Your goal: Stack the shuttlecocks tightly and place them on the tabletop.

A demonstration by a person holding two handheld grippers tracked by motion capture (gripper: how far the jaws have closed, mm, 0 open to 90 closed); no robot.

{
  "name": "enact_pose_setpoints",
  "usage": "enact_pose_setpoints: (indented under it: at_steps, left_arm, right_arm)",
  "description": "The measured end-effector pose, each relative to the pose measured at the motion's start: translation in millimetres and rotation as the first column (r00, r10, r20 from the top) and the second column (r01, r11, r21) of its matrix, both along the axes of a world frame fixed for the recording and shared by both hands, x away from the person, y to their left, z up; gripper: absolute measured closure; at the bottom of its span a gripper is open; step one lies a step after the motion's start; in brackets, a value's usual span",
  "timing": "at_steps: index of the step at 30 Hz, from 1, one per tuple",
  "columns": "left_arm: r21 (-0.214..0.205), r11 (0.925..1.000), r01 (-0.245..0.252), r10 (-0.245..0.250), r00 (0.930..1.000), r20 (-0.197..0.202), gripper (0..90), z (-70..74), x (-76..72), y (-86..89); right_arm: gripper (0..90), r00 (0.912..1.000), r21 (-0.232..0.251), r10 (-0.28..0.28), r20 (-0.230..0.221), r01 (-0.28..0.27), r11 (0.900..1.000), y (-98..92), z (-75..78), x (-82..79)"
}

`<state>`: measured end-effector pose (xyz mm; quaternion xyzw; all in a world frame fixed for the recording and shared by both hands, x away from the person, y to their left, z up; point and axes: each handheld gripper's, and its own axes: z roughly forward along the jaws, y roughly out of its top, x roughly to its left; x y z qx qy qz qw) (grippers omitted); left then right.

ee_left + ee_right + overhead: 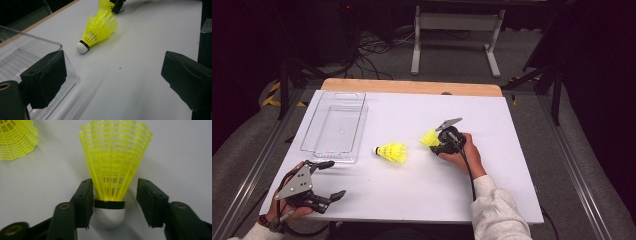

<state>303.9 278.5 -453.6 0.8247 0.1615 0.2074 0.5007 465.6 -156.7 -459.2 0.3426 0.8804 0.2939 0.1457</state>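
Right gripper (112, 205) jaws straddle a yellow plastic-skirted shuttlecock (113, 167) on the white table (512, 165): left jaw touching, right apart. Second yellow shuttlecock (393, 152) lies beside the clear plastic bin (334, 127). Left gripper (329, 179) gapes, empty.

Grey floor (452, 60) with tangled cables (374, 47), a white metal stand (457, 22), dark surroundings.

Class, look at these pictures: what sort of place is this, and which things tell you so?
Probably a lab or recording workspace: a white table on a metal frame, loose cables on grey floor, and dark curtains around it.
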Motion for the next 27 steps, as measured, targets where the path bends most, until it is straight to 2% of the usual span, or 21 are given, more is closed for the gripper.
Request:
enact_pose_setpoints:
  at_steps: [1,2,8,13,16,20,24,27]
  left_arm:
    - [-0.002,1.0,0.0,0.0,1.0,0.0,7.1,0.1,0.0,0.1]
    - [0.0,1.0,-0.001,0.001,1.0,0.0,7.0,0.3,0.1,0.4]
    - [-0.004,1.0,-0.001,0.001,1.0,-0.001,7.1,0.3,0.0,0.2]
    - [0.0,1.0,0.0,0.0,1.0,0.001,7.1,0.6,-0.1,0.5]
    - [-0.003,1.0,0.0,0.0,1.0,0.002,7.1,0.6,-0.1,0.4]
    - [-0.005,1.0,-0.001,0.001,1.0,0.003,7.1,1.1,-0.5,1.0]
    - [-0.004,1.0,0.001,-0.001,1.0,0.004,7.1,1.2,-0.4,0.8]
    - [-0.003,1.0,0.0,0.0,1.0,0.006,7.2,1.3,-0.5,0.5]
  right_arm:
    - [60.0,0.9999,-0.006,0.014,0.003,-0.014,0.9999,0.5,-1.0,-1.1]
    - [62.4,0.9999,-0.012,0.01,0.01,-0.009,0.9999,0.9,-0.6,-1.9]
    - [64.0,0.9989,-0.007,0.006,0.046,-0.006,1.0,2.3,2.4,-5.8]
    - [64.3,0.9968,0.016,0.009,0.079,-0.01,0.9998,5.9,10.8,-15.1]
    - [64.3,0.9971,0.016,0.013,0.075,-0.014,0.9998,8.1,12.8,-20.0]
    - [64.3,0.9977,0.012,0.024,0.063,-0.025,0.9996,12.5,15.1,-34.7]
    - [64.3,0.9991,0.007,0.028,0.034,-0.028,0.9996,13.9,10.9,-49.2]
    - [64.2,0.9995,0.006,0.027,0.018,-0.027,0.9996,13.4,9.3,-54.3]
